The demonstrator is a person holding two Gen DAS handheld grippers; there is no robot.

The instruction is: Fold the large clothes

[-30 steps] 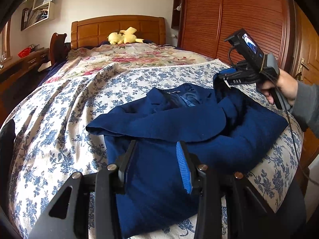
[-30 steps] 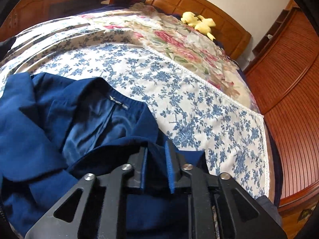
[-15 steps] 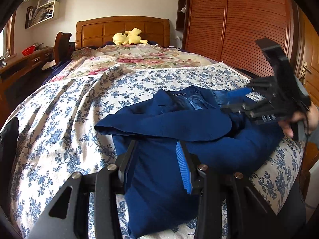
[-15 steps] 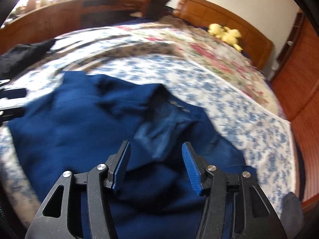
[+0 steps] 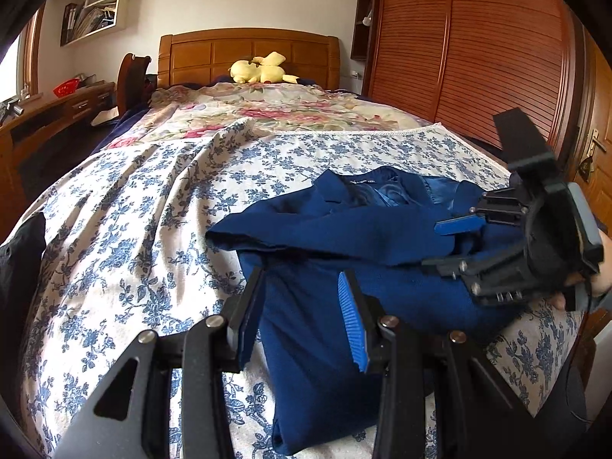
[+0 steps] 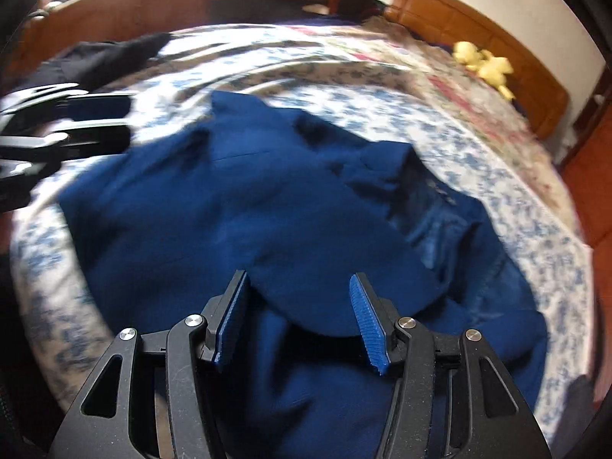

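A: Status, near first. What are the grippers doing?

B: Right gripper has its jaws apart, pads clear of cloth, nothing pinched. It points down over the blue jacket. That view is motion-blurred, so fine detail is soft.

A: And the left?

B: Left gripper is part open too. The jacket's near hem lies between and beyond its pads. I can't see either pad pressing on it, so I call it not gripping.

A: Where does the jacket sit?

B: On the bed's blue-flowered cover, toward the foot end and the side nearer the wooden wardrobe doors. It's bunched, partly folded: one panel is laid across the body, and the collar with its small label points toward the headboard. Shiny lining shows at the neck.

A: Do the grippers see each other?

B: Yes. From the left wrist view, the right gripper comes in from the right edge over the jacket's far shoulder, my hand behind it. From the right wrist view, the left gripper shows blurred at the left edge, just off the jacket's corner.

A: Further out?

B: A dark garment lies on the cover's far-left side in the right view. Beyond the blue cover is a rose-print quilt, then a yellow plush toy against the wooden headboard. A desk runs along the left wall, shelves above it.
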